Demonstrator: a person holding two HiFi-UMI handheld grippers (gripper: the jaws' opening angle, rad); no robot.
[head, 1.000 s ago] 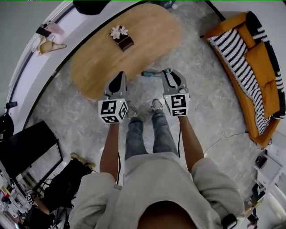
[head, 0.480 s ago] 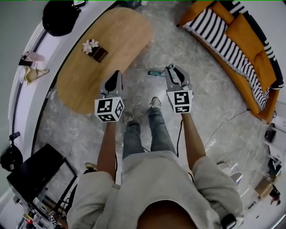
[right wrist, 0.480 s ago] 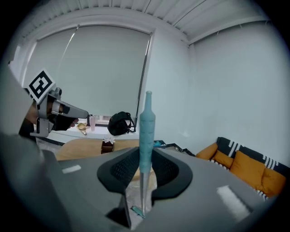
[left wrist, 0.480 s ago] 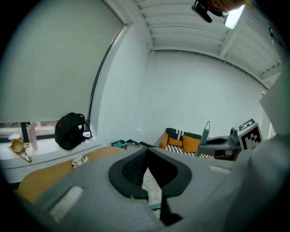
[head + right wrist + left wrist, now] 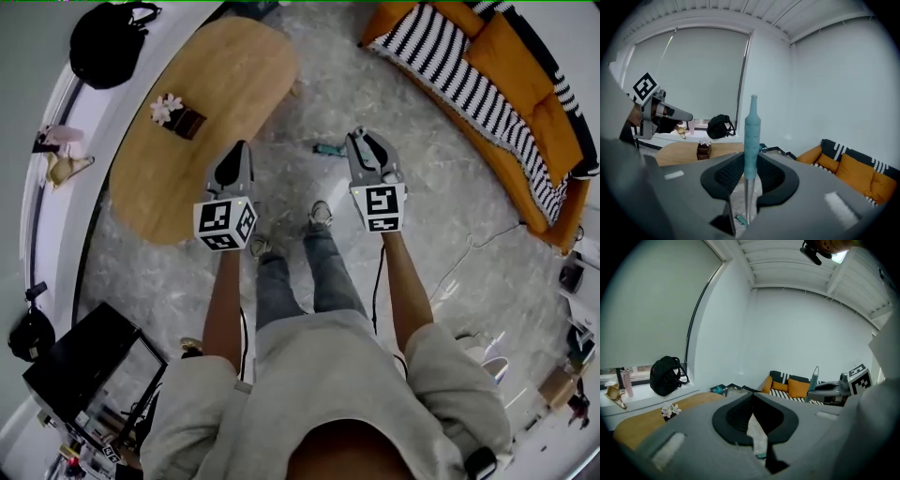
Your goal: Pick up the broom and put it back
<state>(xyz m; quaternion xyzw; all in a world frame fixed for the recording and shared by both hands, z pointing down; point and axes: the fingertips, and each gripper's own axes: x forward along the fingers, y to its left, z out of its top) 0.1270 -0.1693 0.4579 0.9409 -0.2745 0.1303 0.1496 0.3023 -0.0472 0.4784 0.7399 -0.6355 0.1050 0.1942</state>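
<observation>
Broom (image 5: 752, 133): teal grip, silver shaft.
Left gripper (image 5: 241, 150), right gripper (image 5: 362, 141): grey bodies, black pads (image 5: 727, 174), black-and-white square markers.
Table (image 5: 225, 84): tan wood grain.
Sofa (image 5: 525, 84): orange; throw (image 5: 441, 42) striped black and white.
Floor (image 5: 441, 216): grey, marbled.
Backpack (image 5: 108, 42): black.
Jeans (image 5: 323, 277): blue-grey.
Shirt (image 5: 319, 375): beige.

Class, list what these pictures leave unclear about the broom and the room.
1. Broom head: head view shows only a teal sliver past the right gripper; in the right gripper view the jaws hide most of it.
2. Broom's storage place: in no view.
3. Sill items: head view, too small.
</observation>
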